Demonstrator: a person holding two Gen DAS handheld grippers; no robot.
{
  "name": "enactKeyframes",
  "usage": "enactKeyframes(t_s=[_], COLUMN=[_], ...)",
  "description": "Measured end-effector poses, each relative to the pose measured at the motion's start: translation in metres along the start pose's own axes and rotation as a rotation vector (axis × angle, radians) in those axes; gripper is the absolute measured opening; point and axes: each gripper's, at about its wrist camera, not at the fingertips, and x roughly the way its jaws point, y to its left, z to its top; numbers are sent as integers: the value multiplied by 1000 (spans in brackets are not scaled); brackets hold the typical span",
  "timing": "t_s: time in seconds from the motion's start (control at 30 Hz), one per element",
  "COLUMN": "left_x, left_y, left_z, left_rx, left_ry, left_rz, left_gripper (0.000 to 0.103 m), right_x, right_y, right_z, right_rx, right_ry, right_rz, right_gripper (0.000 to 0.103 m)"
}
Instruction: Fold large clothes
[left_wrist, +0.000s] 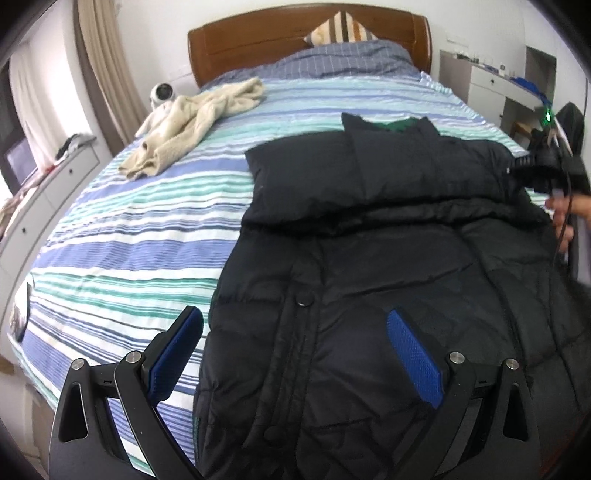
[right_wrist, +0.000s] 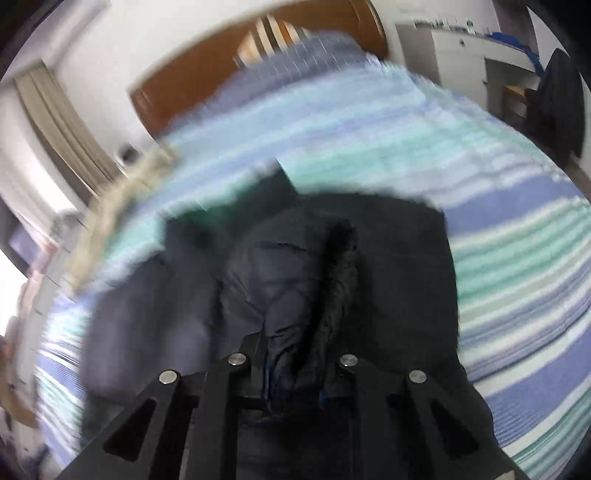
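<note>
I see the coat (left_wrist: 369, 295) as black quilted cloth with a slight sheen, and rough fur trim (right_wrist: 338, 288) on it. The sheet (left_wrist: 129, 229) is smooth striped cotton. The headboard (left_wrist: 258, 40) is glossy wood. My left gripper (left_wrist: 295, 354) has matt black plastic, textured blue pads (left_wrist: 413, 362), metal pins.

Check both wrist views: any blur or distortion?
Left wrist: sharp, with fisheye bending of the bed; the jacket reads clearly. Right wrist: heavy smear across the bedding and headboard; only the right hand-held gripper and nearby jacket stay fairly crisp.
</note>
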Motion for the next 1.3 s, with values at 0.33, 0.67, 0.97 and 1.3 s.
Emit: enactKeyframes(t_s=[0.33,0.67,0.97,1.3], left_x=[2,101,189,158], left_y=[16,-1,20,18], left_z=[69,132,98,118], left_rx=[-42,-38,-192,-152], left_ry=[-69,-65,135,165], left_rz=[-56,60,-101,-71], left_gripper=[101,101,102,98], right_x=[-44,-68,29,35], right_y=[-15,64,34,28], right_z=[-8,11,-14,-20], right_rx=[-47,-319,-331,-310], right_ry=[-36,-139,75,78], right_rz=[-79,75,11,17], right_gripper=[75,75,75,75])
